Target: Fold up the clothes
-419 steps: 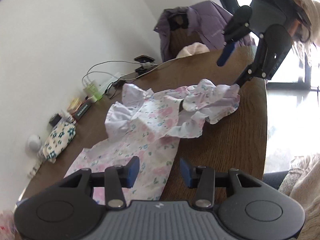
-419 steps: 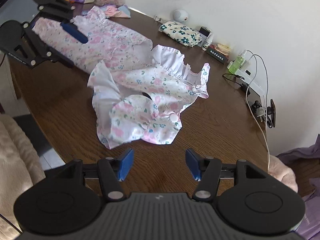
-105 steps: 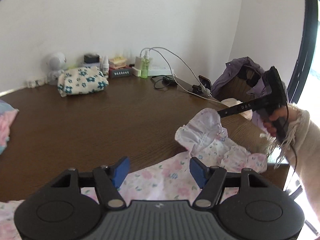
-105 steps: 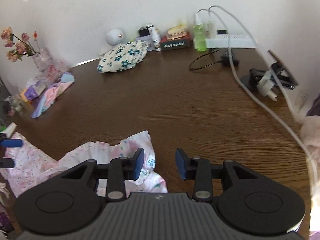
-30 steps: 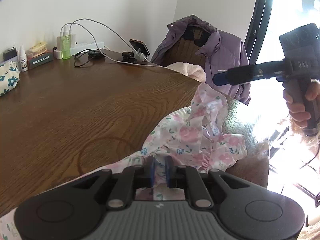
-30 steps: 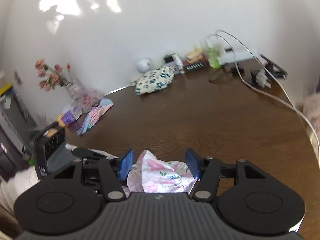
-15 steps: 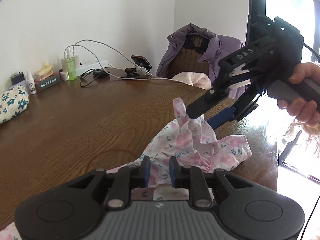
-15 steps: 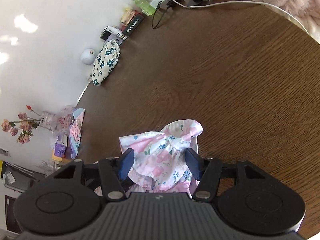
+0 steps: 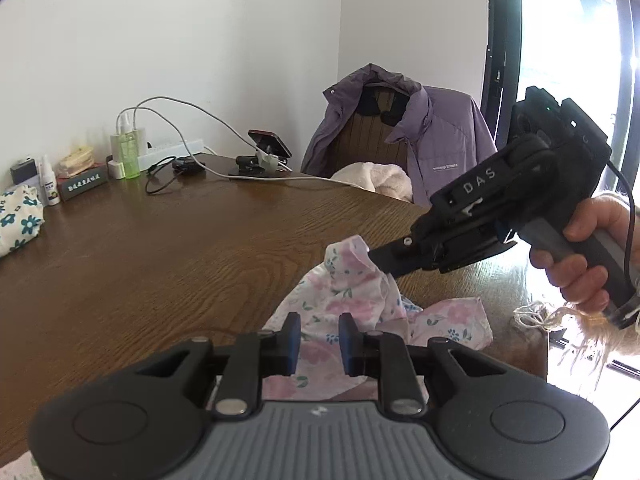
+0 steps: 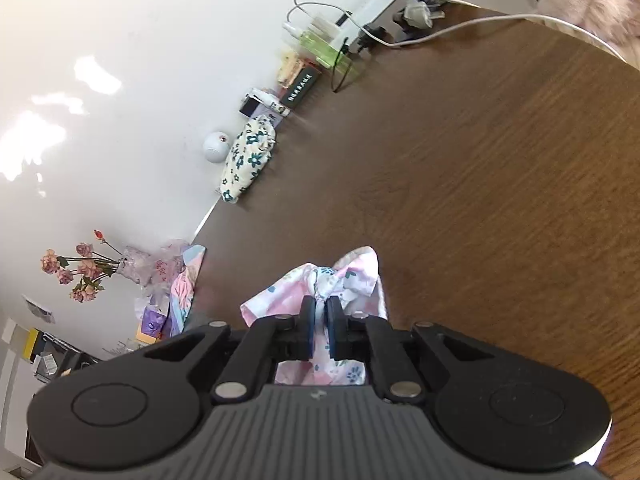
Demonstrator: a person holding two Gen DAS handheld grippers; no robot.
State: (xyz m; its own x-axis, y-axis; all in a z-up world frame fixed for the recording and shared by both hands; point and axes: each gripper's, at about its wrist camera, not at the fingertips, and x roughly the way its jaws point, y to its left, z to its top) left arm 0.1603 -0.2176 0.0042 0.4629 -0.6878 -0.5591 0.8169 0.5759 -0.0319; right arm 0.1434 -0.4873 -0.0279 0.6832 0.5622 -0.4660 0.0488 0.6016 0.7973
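Observation:
A pink-and-white floral garment (image 9: 344, 292) lies bunched near the edge of the brown wooden table (image 9: 160, 260). In the left wrist view, my left gripper (image 9: 320, 344) hovers low over the garment. Its jaws are a narrow gap apart, with cloth showing between them but not pinched. My right gripper (image 9: 380, 260) reaches in from the right, held by a person's hand (image 9: 580, 256), its tips at the raised peak of the cloth. In the right wrist view, the right gripper (image 10: 319, 320) jaws are closing and a ruffled fold of the garment (image 10: 352, 276) is squeezed between the pads.
A purple jacket (image 9: 436, 148) hangs on a chair past the table's far edge, above a pink fluffy item (image 9: 380, 180). Along the wall are a power strip with cables (image 9: 176, 148), a green bottle (image 9: 130, 156), a phone on a stand (image 9: 268, 146), a floral pouch (image 10: 248, 156) and a vase of flowers (image 10: 80, 268).
The right gripper came down and its jaws went from wide apart to pinched on the raised ruffle. The left jaws spread slightly from their tight pinch a second ago.

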